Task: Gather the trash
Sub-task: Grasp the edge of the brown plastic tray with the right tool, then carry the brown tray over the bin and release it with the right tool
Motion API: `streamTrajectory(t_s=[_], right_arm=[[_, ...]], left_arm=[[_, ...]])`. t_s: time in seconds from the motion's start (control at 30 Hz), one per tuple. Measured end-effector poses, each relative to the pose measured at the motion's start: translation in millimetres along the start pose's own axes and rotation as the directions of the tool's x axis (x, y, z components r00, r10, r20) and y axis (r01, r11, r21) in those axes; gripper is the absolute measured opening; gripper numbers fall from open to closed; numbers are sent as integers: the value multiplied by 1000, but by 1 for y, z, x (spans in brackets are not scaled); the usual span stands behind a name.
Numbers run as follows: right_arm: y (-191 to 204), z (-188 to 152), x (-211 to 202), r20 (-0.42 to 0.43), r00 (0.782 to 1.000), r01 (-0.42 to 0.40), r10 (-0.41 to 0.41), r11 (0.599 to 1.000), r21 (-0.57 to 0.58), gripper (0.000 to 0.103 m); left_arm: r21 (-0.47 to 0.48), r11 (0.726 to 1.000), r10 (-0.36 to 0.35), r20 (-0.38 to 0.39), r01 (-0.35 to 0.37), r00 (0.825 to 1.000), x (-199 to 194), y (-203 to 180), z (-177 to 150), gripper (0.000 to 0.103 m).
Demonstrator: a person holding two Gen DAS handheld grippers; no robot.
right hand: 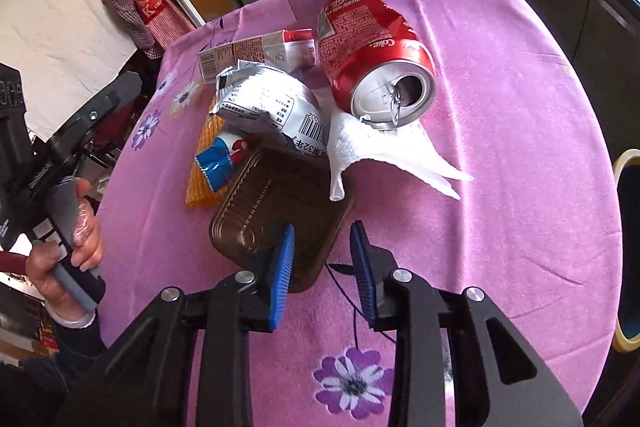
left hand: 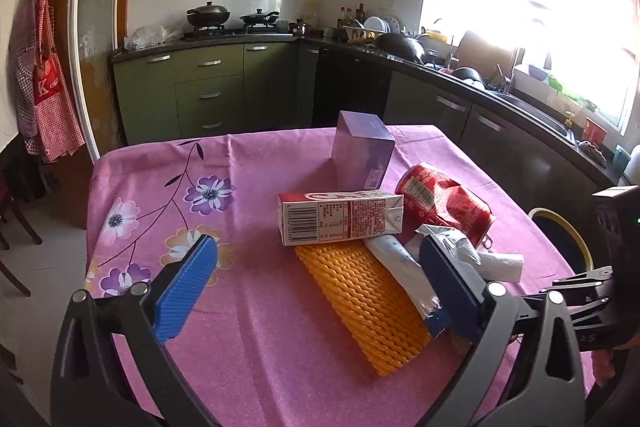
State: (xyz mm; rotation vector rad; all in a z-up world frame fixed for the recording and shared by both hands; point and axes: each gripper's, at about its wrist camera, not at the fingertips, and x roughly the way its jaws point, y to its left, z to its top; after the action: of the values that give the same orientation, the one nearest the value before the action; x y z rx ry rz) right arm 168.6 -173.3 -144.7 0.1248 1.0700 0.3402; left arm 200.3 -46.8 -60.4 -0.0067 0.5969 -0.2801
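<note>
Right wrist | one can (crushed) | one tray | two cartons

can: "Coke" | apron: "K" | wrapper: "002"; "32"

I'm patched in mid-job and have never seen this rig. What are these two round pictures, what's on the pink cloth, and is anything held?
No robot here: a person carries a two-finger gripper in each hand, each with a fisheye camera looking along its blue fingers. One picture is from the left gripper, the other from the right gripper. On the pink tablecloth lies trash: a crushed red Coke can, a white tissue, a silver snack bag, a brown plastic tray, a milk carton, orange foam netting and a purple box. Both grippers are open and hold nothing; the right one is at the tray's near corner.
</note>
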Motion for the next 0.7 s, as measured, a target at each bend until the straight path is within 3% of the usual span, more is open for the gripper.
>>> streamTrajectory(t_s=[0.07, 0.17, 0.5, 0.7], right_arm=[[1, 1, 5, -5, 1000, 10, -10, 1000, -3, 26], [2, 2, 7, -3, 1000, 26, -26, 1000, -17, 6], [-2, -25, -22, -11, 999, 37, -37, 998, -51, 5], [-26, -54, -65, 6, 1000, 4, -4, 1000, 20, 5]], left_arm=[[12, 1000, 1, 1, -1, 1000, 0, -3, -1, 96], [10, 1000, -2, 2, 2, 1000, 0, -3, -1, 96], [1, 1000, -8, 4, 8, 1000, -1, -2, -1, 96], [2, 1000, -9, 3, 9, 1000, -1, -3, -2, 96]])
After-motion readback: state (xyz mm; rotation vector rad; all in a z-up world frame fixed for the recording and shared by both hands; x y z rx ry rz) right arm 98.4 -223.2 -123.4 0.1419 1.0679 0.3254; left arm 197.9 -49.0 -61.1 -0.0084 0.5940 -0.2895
